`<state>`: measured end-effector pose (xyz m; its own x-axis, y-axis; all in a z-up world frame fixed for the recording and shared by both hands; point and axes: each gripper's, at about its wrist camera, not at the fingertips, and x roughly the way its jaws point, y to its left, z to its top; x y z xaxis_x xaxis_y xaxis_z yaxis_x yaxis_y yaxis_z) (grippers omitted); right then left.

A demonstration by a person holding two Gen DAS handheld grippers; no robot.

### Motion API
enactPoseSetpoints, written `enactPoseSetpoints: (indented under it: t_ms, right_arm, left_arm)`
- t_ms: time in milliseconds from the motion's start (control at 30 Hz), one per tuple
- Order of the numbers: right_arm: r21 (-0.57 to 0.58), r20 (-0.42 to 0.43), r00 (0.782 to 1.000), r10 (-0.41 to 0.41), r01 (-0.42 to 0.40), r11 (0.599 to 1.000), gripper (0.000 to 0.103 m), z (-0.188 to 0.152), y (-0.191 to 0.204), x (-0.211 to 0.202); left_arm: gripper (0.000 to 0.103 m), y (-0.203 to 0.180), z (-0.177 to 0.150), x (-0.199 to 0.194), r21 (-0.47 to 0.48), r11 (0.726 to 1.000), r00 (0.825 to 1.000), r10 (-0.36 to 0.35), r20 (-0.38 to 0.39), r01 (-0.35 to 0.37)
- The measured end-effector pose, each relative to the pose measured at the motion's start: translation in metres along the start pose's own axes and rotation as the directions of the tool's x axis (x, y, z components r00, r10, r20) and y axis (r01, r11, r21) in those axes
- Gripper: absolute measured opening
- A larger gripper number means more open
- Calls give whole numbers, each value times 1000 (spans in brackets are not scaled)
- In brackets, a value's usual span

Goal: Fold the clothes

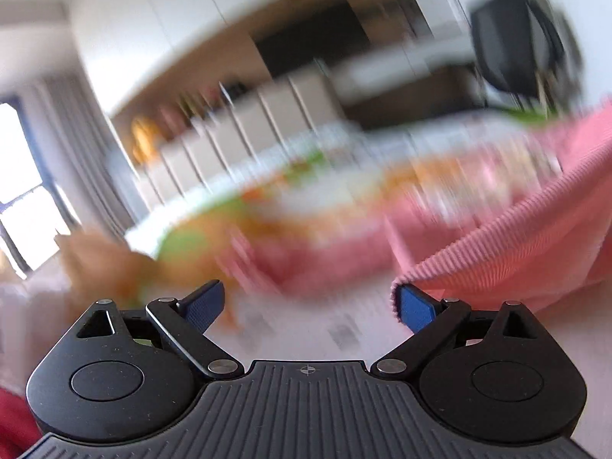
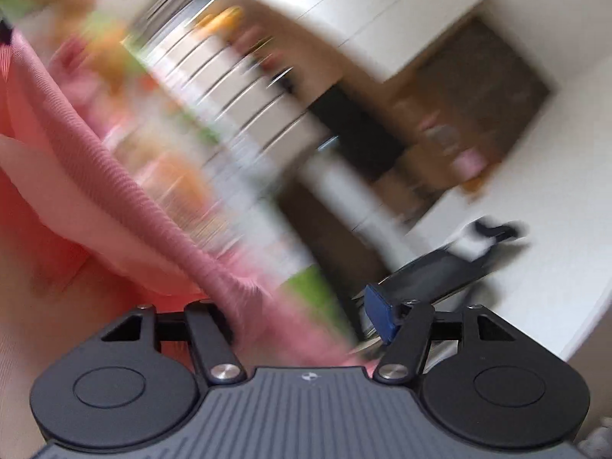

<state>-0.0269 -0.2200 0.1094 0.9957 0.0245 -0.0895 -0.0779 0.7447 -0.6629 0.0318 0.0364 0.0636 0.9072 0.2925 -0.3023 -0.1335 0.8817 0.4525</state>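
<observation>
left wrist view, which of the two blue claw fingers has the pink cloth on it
The right-hand blue finger: the ribbed hem of the pink garment drapes over its tip. The left-hand blue finger is bare, and the left claw is open.

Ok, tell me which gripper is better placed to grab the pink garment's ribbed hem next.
Left, probably. The ribbed hem drapes against the left gripper's right finger, its fingers wide open. The right gripper is also open, but cloth hides one finger. Both views are blurred.

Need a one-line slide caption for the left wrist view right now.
Left gripper open in a motion-blurred frame, ribbed pink garment draped against its right blue pad, nothing pinched between the pads.
</observation>
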Motion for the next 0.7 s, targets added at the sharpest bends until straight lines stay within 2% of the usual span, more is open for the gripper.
enactPoseSetpoints:
  t_ms: [67,100,200,267,333,433,567,600,667,700]
  right_arm:
    - [54,8,1000,-1,0,999,69,7,-10,-5]
    - [80,8,1000,2,-3,997,69,9,-14,-7]
    - [74,-81,993,84,-78,994,70,-10,1,5]
    - [45,-171,973,153,-147,988,69,-32,17,13]
    - [-9,-230,953,197,-205,979,68,-47,30,15]
    - [-41,-195,970,146,-157,987,68,-39,11,-2]
    - [69,-117,988,101,-94,993,72,-14,-38,-31]
    - [65,-112,989,97,-90,994,74,-11,-42,-36]
    - [34,-139,981,137,-133,991,82,-17,-39,-41]
    - [15,-175,967,185,-185,983,83,-26,-35,-45]
  left_arm:
    - [101,11,17,-14,-16,998,994,58,92,-57]
    - [101,10,17,-16,-20,997,992,71,100,-69]
    - [102,-6,-10,0,18,1000,1000,2,-17,-2]
    - [102,-18,-31,15,63,997,993,-31,-110,39]
    - [103,-16,-40,17,87,995,990,-32,-137,44]
    - [103,0,-24,-4,89,996,997,-20,-76,27]
    - [103,18,4,-43,91,996,999,-17,34,14]
    - [103,19,5,-49,93,995,999,-24,42,20]
    - [103,19,1,-57,90,994,998,-61,15,60]
    - [103,18,-7,-59,95,990,995,-100,-24,102]
